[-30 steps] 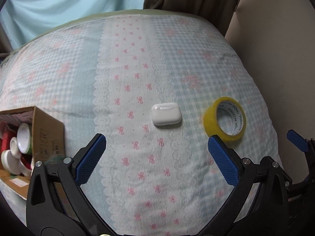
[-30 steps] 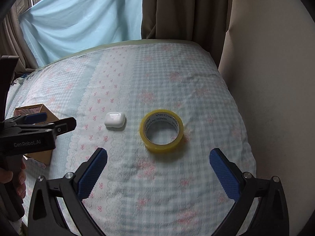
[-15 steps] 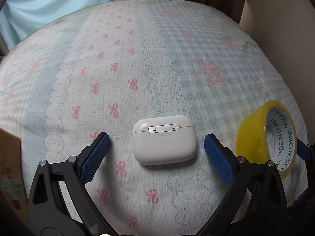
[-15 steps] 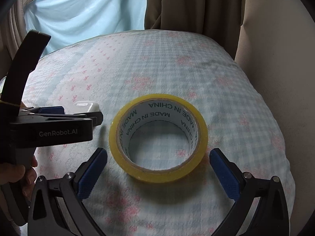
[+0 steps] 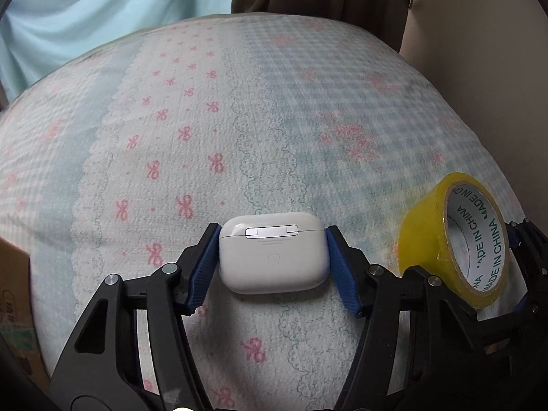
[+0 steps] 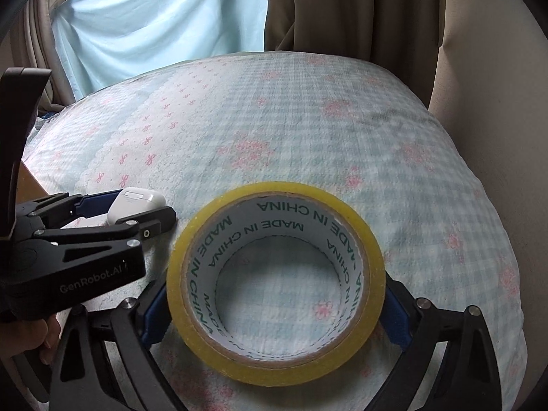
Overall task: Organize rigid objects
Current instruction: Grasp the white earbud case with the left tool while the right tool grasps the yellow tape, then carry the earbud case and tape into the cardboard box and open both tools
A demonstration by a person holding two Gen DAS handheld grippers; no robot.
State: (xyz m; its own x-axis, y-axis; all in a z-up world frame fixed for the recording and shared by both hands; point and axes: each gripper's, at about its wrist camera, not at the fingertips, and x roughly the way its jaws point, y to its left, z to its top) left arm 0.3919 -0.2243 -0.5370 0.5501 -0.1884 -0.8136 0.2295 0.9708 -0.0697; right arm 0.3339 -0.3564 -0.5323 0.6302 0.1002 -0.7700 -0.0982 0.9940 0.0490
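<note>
A quilted bedspread (image 5: 239, 130), checked in pale blue and white with pink bows and lace-print bands, covered the bed. Behind it hung a light blue sheet (image 6: 157, 17) across a window, with a dark brown curtain (image 6: 342, 10) beside it to the right. A beige wall (image 6: 496, 102) ran along the bed's right edge. The corner of a cardboard box (image 5: 15, 308) showed at the left.
</note>
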